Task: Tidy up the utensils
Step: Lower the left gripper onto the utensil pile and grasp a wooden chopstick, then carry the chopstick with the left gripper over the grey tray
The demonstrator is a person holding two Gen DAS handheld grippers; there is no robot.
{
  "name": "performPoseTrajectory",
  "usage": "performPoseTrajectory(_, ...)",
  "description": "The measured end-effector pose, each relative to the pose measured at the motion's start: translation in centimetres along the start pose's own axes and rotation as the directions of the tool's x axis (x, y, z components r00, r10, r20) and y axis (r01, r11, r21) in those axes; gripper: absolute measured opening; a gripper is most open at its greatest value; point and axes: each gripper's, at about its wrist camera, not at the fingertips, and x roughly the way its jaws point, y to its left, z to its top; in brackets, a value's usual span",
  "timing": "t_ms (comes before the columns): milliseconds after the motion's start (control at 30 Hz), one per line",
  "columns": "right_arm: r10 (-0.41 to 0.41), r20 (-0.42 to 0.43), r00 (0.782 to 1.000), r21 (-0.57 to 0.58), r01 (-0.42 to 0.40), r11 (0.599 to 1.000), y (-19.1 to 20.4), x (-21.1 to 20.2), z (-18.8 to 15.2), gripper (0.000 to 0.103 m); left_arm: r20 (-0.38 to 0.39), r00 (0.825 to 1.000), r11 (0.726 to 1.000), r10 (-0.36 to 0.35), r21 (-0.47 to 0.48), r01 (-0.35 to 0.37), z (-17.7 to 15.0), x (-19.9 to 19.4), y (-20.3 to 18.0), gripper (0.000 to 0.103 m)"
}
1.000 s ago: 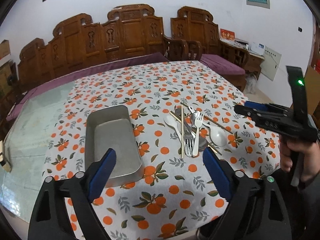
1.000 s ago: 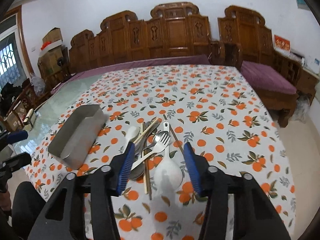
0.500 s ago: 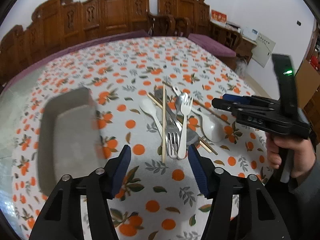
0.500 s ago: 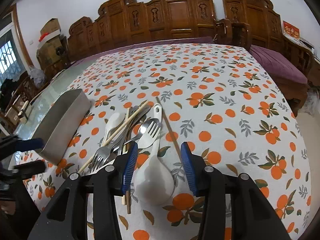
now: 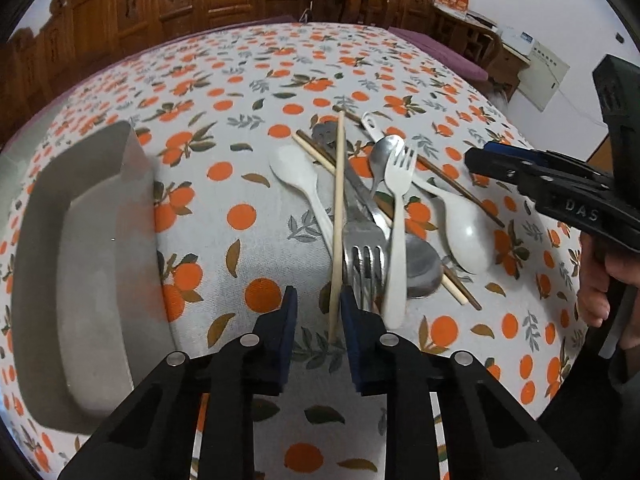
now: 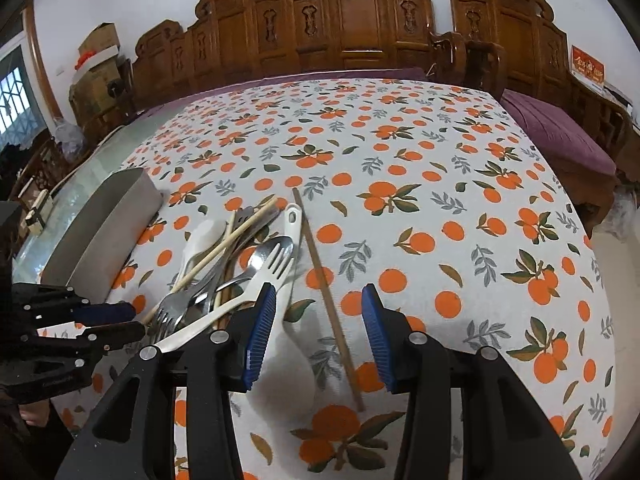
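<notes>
Here we see the left gripper [image 5: 316,312] closing its fingers around the near end of a pale chopstick [image 5: 337,216], not yet pressing it, in the utensil pile right of the metal tray [image 5: 100,264]; the right gripper [image 6: 318,336] stands half open over a white spoon [image 6: 290,356].

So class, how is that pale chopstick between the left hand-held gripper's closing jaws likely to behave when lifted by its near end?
The pale chopstick looks thin and straight, so probably stiff and light. Gripped at one end by the left hand-held gripper, it may pivot or slip. It crosses the white spoon, so lifting might nudge the pile.
</notes>
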Motion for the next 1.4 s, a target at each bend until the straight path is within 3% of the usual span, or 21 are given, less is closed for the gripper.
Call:
performPoseTrajectory(200,-0.012,-0.015,1.000,-0.029,0.012,1.000,-0.3,0.5,0.3,0.046,-0.011,1.000,1.000,-0.010,-0.001,0.010,0.2,0.5,0.2,0.020)
performPoseTrajectory(267,-0.008,-0.034,0.999,-0.022,0.007,1.000,-0.9,0.9,0.4,0.042,-0.007,1.000,1.000,0.008,0.007,-0.008,0.2,0.4,0.1,0.004)
performPoseTrajectory(467,0.004,-0.079,0.997,-0.048,-0.008,0.999,-1.1,2.2,0.1,0.036,0.039,0.999,1.000,0.017,0.014,-0.017,0.0,-1.0,-0.1,0.004)
performPoseTrajectory(700,-0.057,-0.121,0.991,-0.138,0.040,0.990,0.3,4.1,0.1,0.028,0.087,0.996,0.999,0.008,0.039,-0.011,0.1,-3.4,-1.0,0.004)
performPoseTrajectory(900,-0.056,-0.133,0.990,-0.159,0.035,0.987,0.2,4.9,0.7,0.026,0.114,0.993,0.998,0.013,0.066,-0.020,0.2,-5.1,-1.2,0.004)
performPoseTrajectory(967,-0.072,-0.135,0.988,-0.177,0.048,0.983,0.5,5.0,0.8,0.015,0.121,0.992,0.997,0.014,0.070,-0.023,0.3,-5.5,-1.1,0.004)
performPoseTrajectory(1067,-0.078,-0.141,0.987,-0.189,0.051,0.981,0.8,5.1,0.8,0.007,0.128,0.992,0.997,0.024,0.074,-0.034,0.2,-6.0,-0.6,0.004)
performPoseTrajectory(1400,-0.136,-0.110,0.985,-0.125,0.122,0.985,0.3,3.4,-0.1,0.005,0.161,0.986,0.998,0.052,0.025,-0.057,-1.2,-9.0,2.5,0.004)
